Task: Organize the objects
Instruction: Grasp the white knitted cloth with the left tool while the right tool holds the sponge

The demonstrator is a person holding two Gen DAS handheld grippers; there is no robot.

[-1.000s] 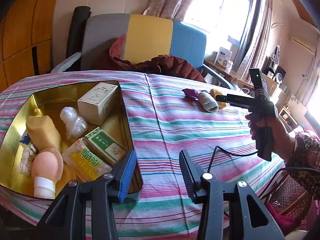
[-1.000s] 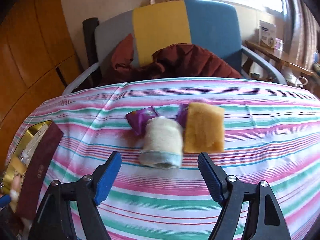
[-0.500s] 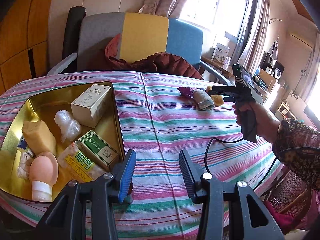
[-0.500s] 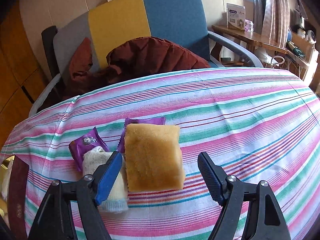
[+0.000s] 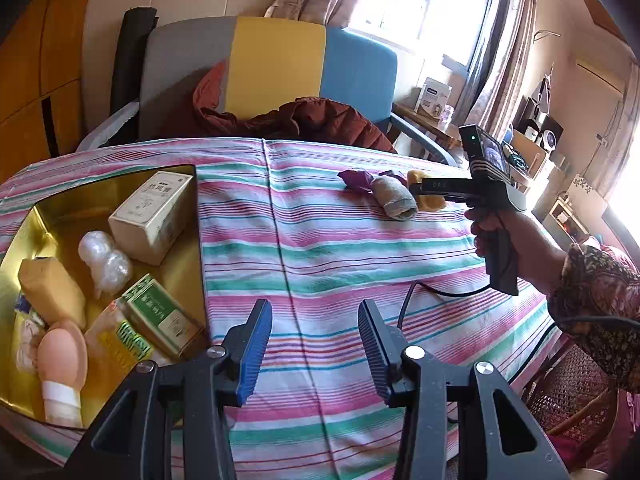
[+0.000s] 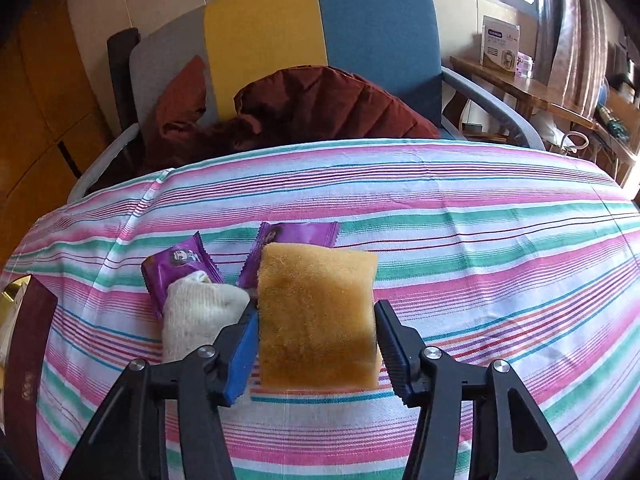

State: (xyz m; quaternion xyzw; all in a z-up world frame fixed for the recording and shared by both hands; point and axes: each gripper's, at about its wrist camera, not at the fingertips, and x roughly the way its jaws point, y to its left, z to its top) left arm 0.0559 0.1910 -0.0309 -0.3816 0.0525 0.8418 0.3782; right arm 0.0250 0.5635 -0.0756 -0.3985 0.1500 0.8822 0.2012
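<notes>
The right gripper (image 6: 316, 344) has just been closed around the yellow sponge (image 6: 316, 316) (beside the rolled sock (image 6: 200, 316)) — apparently pinched, ready for lifting — while the left gripper (image 5: 316, 354) is held spread, empty.

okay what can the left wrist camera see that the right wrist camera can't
Only the left wrist view shows the inside of the gold tin with its boxes and bottle, the empty left gripper and the hand holding the other tool.

Only the right wrist view shows the right gripper, whose jaws have just been closing, pressing both sides of the yellow sponge.

Both show the sponge, the rolled sock, the purple wrappers, the striped tablecloth and the armchair.
</notes>
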